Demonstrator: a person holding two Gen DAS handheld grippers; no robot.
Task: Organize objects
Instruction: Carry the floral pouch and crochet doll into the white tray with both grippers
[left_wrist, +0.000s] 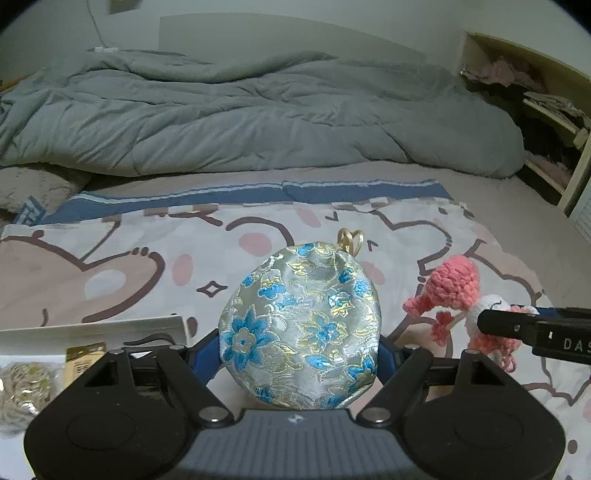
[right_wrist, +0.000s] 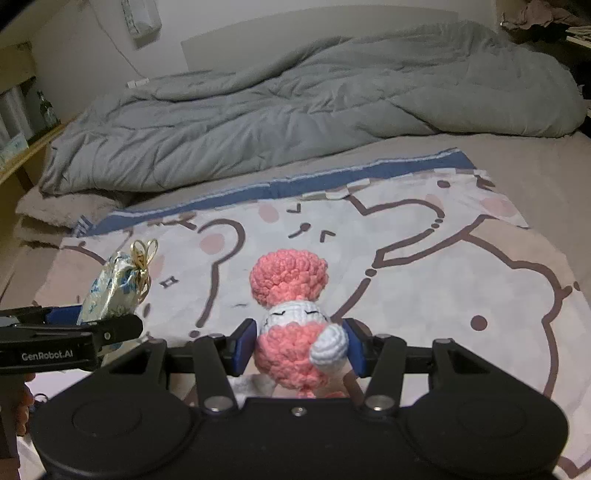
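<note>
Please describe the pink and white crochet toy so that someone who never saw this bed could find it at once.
On the bed, in front of the rumpled grey duvet, lies a cartoon-print cloth. Over it, the right gripper holds the crochet toy between its blue pads. Unlike the shiny blue-flowered brocade pouch in the left gripper beside it, it is woolly, with a pink tuft above a white face.

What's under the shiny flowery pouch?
The brocade pouch is pinched between the left gripper pads, above the cartoon blanket. Its bottom edge is hidden behind the gripper body, so whether it touches the blanket cannot be seen.
</note>
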